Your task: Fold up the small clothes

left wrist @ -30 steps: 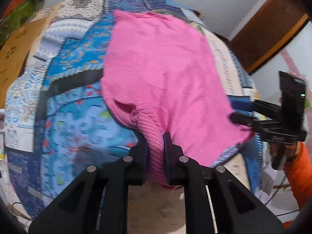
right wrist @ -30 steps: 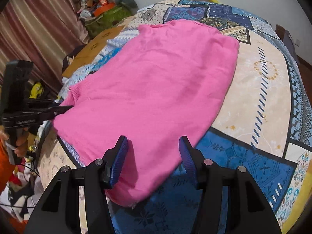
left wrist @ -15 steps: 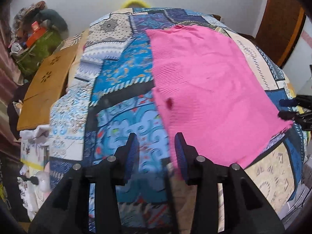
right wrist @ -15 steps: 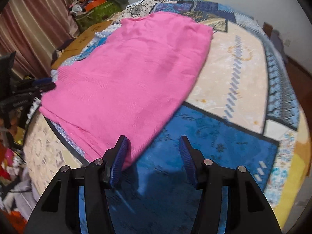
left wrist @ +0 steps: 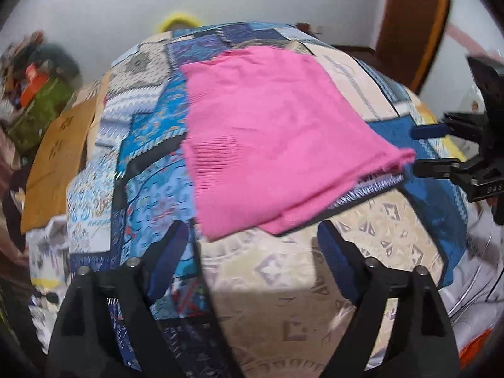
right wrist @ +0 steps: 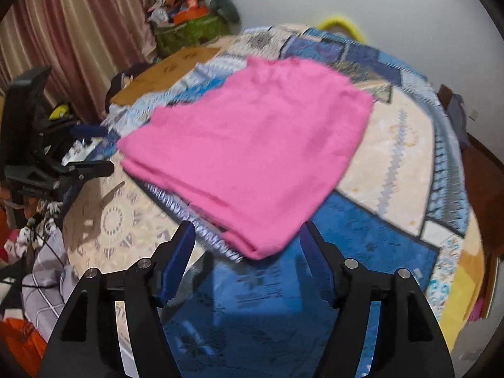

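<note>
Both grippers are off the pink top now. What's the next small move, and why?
Probably bring the left gripper back to the pink top's near edge to start another fold. It lies flat on the patchwork bedspread, folded but still wide, and both the left and the right gripper, jaws just opened, hold nothing.

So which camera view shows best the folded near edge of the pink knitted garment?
The right wrist view: the pink knitted garment lies there with its doubled layers visible along the near edge. The left wrist view shows the garment flatter, with ribbing and a frayed corner, but the layers are blurred.
</note>
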